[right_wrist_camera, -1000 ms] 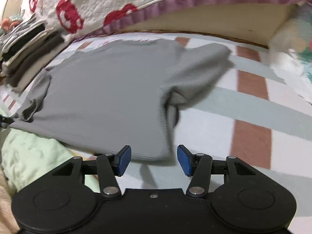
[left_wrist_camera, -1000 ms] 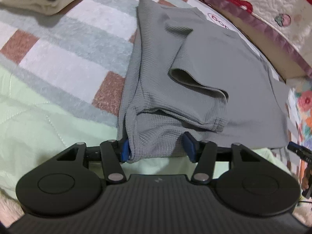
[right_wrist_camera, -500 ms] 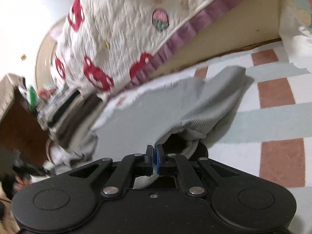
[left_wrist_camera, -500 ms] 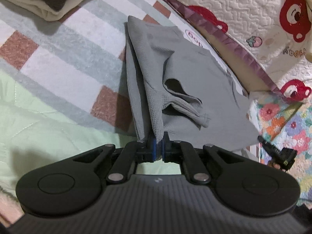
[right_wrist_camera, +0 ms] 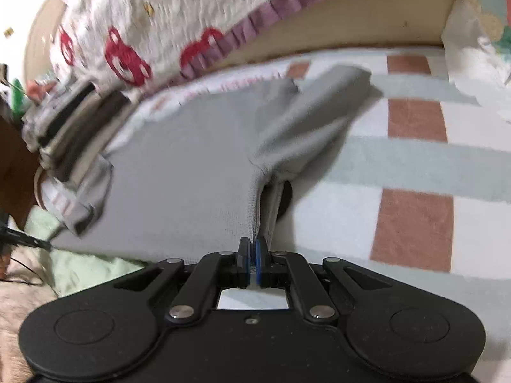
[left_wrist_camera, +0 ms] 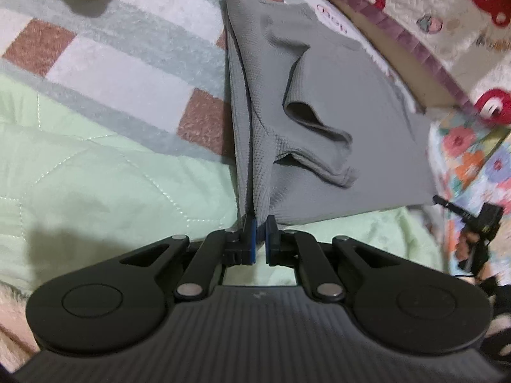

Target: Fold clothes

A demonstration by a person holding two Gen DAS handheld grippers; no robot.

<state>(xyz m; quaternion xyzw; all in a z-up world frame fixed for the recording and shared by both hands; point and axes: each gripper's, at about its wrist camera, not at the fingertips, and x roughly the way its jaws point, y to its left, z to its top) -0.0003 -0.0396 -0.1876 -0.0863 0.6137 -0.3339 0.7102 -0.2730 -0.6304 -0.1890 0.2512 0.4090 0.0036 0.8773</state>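
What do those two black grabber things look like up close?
Both look alike. The left tool is matte black plastic with a ribbed body, two round discs at the sides, silver rivets on the link arms, and blue pads inside its fingertips. The right tool has the same black frame, round discs, silver rivets and blue pads, but a smoother body. No sleeves or hands show.

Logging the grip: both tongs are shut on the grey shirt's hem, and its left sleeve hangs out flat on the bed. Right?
Not quite. The left wrist view shows the sleeve folded in over the shirt, not out flat. Both the left tongs and right tongs are shut on its hem.
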